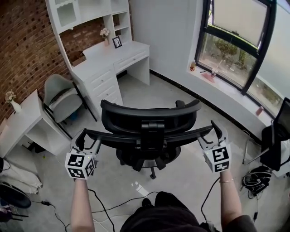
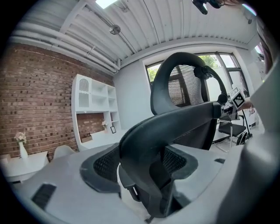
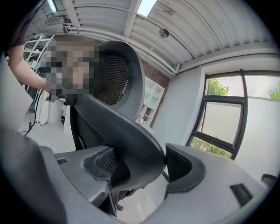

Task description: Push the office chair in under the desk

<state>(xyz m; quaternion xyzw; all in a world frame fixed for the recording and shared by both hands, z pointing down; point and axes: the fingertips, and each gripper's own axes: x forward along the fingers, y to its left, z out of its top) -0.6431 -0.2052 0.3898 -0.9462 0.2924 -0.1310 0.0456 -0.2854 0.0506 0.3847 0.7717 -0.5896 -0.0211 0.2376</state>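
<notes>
This is a study or home office, fitted out inside a plainer, industrial-looking shell. A white wooden desk with drawers (image 1: 123,50) stands against a red brick wall (image 1: 22,45). It is topped by a white open-shelf hutch (image 1: 86,13) and carries a small black picture frame (image 1: 117,42) and a little vase of pale flowers (image 1: 105,34). A black mesh office chair (image 1: 149,120) stands on the grey floor (image 1: 190,181), and a grey shell chair (image 1: 61,95) sits beside the desk. 1 wide, black-framed window (image 1: 235,45) lights the room. Overhead run white ribbed ceiling panels (image 2: 183,22) and exposed white pipes (image 2: 65,48).
</notes>
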